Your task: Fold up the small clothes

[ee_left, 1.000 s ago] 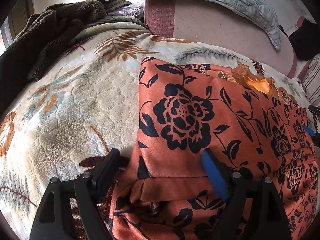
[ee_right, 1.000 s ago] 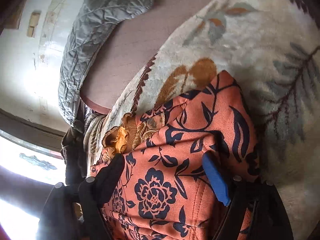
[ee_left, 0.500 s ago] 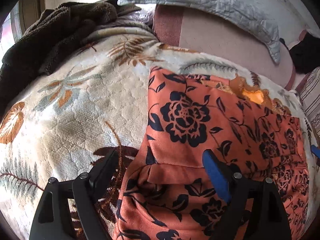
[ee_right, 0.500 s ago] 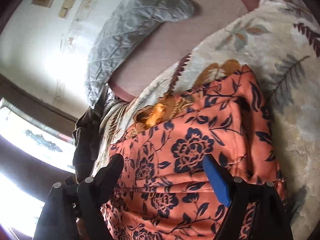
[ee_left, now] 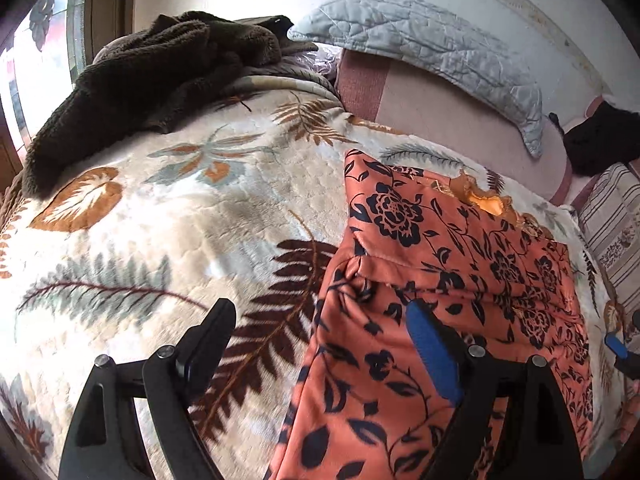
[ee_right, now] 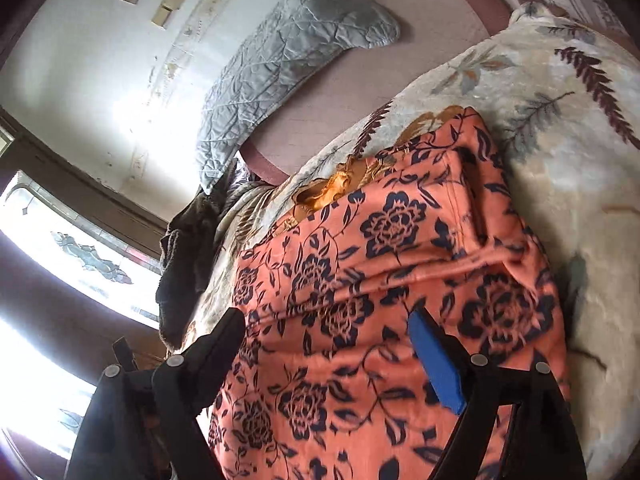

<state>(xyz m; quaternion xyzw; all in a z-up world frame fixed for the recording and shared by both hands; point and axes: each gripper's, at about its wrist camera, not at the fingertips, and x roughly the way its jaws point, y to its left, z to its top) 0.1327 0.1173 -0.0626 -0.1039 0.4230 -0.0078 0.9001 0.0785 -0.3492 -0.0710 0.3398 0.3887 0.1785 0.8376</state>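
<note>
An orange garment with a dark flower print lies partly folded on a bed's leaf-patterned blanket, toward 3 o'clock of the left wrist view. The left claw stands with its jaws apart over the garment's left edge, gripping nothing; the right claw, jaws equally apart and empty, hangs above the cloth's middle in the right wrist view.

A folded flap crosses the garment with a raised crease, and a golden-yellow trim peeks out at its far end, at about 12 o'clock. Judged from this, one fold looks laid and the next is due. It would go best with each claw taking a near corner squarely, pinching all layers together, then carrying both corners at an even pace so the edges meet without the crease skewing on the plush blanket.

The garment's near hem runs out of both views at 6 o'clock, so its full shape and kind cannot be told. Behind lie a dark fleece throw at 10 o'clock and a grey quilted pillow at 1 o'clock; a dark object at the left view's 3 o'clock edge is unclear.
</note>
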